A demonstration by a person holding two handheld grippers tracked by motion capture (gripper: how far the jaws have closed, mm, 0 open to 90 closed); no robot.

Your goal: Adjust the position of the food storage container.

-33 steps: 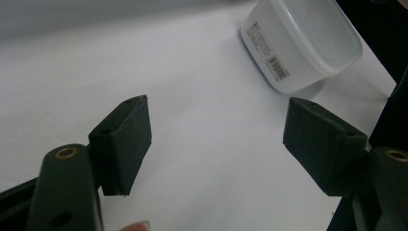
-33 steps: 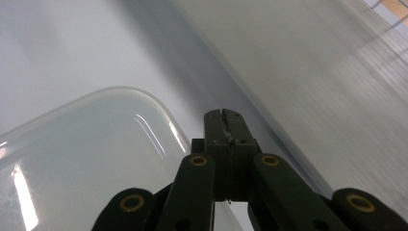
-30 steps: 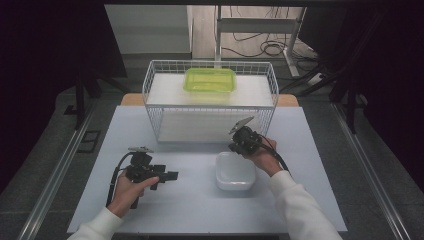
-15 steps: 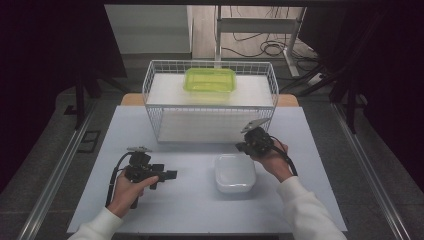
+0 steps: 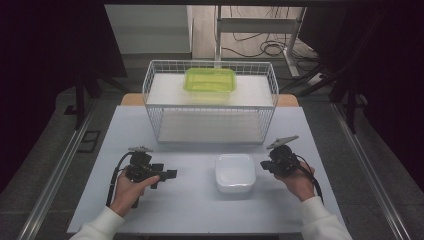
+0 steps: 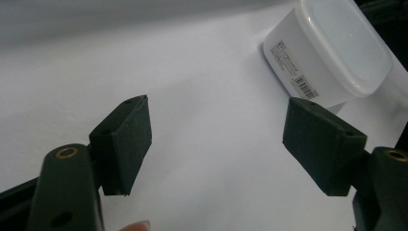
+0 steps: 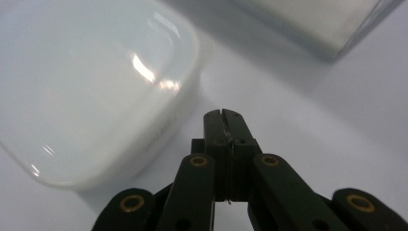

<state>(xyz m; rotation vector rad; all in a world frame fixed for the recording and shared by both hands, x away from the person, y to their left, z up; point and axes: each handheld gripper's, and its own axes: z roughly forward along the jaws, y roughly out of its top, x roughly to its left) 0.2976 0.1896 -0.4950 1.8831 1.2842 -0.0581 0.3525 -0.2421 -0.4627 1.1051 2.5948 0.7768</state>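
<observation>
High view shows the white rounded-square lidded plastic container (image 5: 235, 172) lying on the pale grey table (image 5: 200, 215), with the right gripper (image 5: 266, 165) just beside it at 3 o'clock, jaws pressed together on nothing, and the left gripper (image 5: 167, 175) at 9 o'clock, jaws spread wide and empty.

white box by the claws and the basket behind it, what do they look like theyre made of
White box: probably plastic, milky and semi-gloss. The lid shows glare spots in the right gripper view, and a printed barcode label sits on its side.

Basket: looks like thin metal wire with a white coating, given its open grid of fine rods.
</observation>
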